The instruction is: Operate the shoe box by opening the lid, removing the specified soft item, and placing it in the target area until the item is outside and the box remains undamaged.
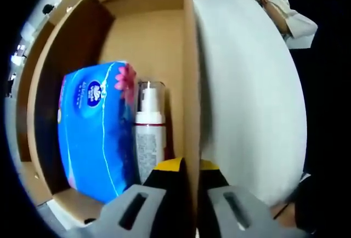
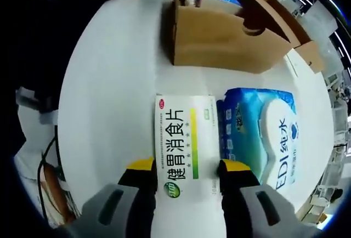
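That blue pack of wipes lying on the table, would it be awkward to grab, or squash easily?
The blue wipes pack looks like glossy soft film, so it would probably dent under a squeeze and might slip a little. It lies flat on the white table beside the white medicine box, so it should slide rather than roll or tip.

In the right gripper view, "健胃消食片" is printed in large dark characters on the white medicine box (image 2: 184,142) lying on the desk (image 2: 109,101). On the blue wipes pack (image 2: 260,134) just beside it, "EDI" and "纯水" can be read. The print on the blue tissue pack (image 1: 96,128) and the spray bottle (image 1: 149,134) in the left gripper view is too blurred to be read.
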`<state>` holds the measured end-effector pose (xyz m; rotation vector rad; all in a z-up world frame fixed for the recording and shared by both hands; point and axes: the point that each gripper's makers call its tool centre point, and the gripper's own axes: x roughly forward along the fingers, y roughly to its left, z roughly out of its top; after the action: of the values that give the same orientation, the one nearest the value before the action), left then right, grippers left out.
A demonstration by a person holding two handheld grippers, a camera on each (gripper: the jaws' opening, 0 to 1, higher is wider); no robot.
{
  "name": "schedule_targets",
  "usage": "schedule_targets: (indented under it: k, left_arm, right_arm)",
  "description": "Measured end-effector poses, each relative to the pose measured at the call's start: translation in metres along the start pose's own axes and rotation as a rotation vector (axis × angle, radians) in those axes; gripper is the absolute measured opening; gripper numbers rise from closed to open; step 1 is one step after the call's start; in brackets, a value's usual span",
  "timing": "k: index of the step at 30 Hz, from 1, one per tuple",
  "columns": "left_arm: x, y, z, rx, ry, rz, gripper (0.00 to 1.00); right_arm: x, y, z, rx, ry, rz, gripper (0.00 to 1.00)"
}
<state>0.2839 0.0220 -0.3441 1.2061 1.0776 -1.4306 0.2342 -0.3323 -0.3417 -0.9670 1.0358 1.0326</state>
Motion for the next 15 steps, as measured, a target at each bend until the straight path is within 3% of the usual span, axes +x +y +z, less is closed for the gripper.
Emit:
schedule_targets:
  k: [8,15]
  left_arm:
    - [0.000,-0.003,0.001,0.000,0.000,0.001,0.03]
    - [0.000,-0.004,0.002,-0.003,-0.005,-0.002,0.03]
  right_arm:
    - [-0.005,-0.001,0.003,-0.004,-0.014,-0.011,0.46]
    - [-0.026,-0.005,0.015,0.023,-0.057,-0.066,0.47]
